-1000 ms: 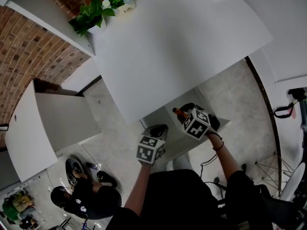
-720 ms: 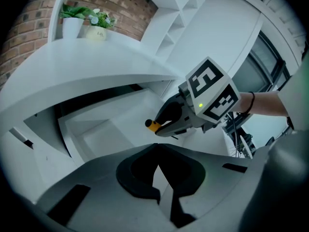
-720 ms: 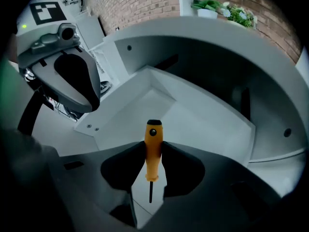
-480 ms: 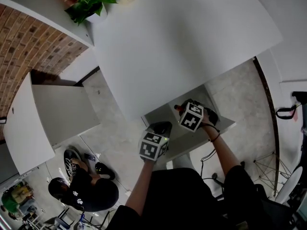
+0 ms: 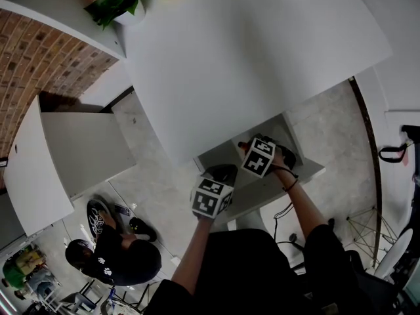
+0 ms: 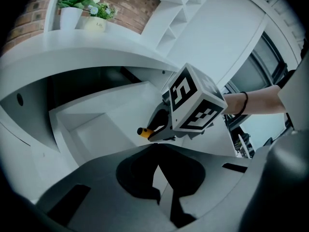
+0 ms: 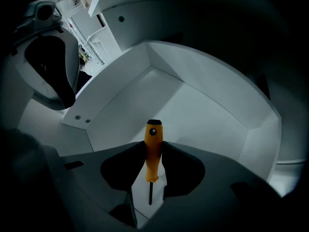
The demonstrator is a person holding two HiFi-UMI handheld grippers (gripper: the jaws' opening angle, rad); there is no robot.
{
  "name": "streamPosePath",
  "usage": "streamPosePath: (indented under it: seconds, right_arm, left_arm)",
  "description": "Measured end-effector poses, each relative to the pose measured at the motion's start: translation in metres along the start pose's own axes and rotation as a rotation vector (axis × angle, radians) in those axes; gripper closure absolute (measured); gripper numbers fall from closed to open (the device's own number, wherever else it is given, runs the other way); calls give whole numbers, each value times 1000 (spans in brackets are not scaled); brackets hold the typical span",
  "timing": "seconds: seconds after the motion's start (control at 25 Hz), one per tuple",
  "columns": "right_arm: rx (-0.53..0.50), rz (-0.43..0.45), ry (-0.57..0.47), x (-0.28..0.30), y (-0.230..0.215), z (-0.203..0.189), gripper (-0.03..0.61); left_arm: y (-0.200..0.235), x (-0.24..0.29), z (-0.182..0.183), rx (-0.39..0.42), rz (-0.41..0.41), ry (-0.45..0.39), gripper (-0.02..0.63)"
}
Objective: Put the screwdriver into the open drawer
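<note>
Right gripper (image 7: 154, 149): jaws pinching the orange handle of the screwdriver (image 7: 153, 134). The handle end points down and away, and the thin shaft runs back between the jaws. Grip looks firm and centred.

Left gripper (image 6: 157, 146): jaws pressed together with nothing in them. It hangs just beside the right one at the drawer's front edge and does no work here.

The drawer (image 7: 203, 110) is pulled out under the desk (image 5: 249, 58). Its white floor is bare where visible. The screwdriver hangs inside the drawer's outline, over the floor. Cannot tell whether the handle end touches the floor; it looks just above it.

Farther off, a plant (image 5: 115, 2) stands on a shelf at the back. Another person (image 5: 111, 261) is on the floor to the left, well apart from the drawer.

Progress, judged: the drawer is open, and the screwdriver is picked up and brought over it. Not yet released. What is left is to lower it the last bit, spread the right jaws so it lies on the drawer floor, and pull the gripper out. Nearly done.
</note>
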State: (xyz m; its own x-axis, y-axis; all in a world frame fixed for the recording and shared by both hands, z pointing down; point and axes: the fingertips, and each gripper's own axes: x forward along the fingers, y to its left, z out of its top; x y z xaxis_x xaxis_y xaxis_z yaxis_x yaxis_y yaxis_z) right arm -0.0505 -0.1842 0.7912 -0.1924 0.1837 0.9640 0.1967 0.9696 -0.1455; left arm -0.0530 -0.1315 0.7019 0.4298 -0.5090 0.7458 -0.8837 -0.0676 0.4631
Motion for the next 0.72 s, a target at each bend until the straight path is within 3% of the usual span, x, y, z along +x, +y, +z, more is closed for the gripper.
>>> streamPosePath:
  seconds: [0.72]
  right_arm:
    - [14,-23,31,20,2,-5,468]
  left_arm:
    - [-1,2,-8,-11,-9,16,605]
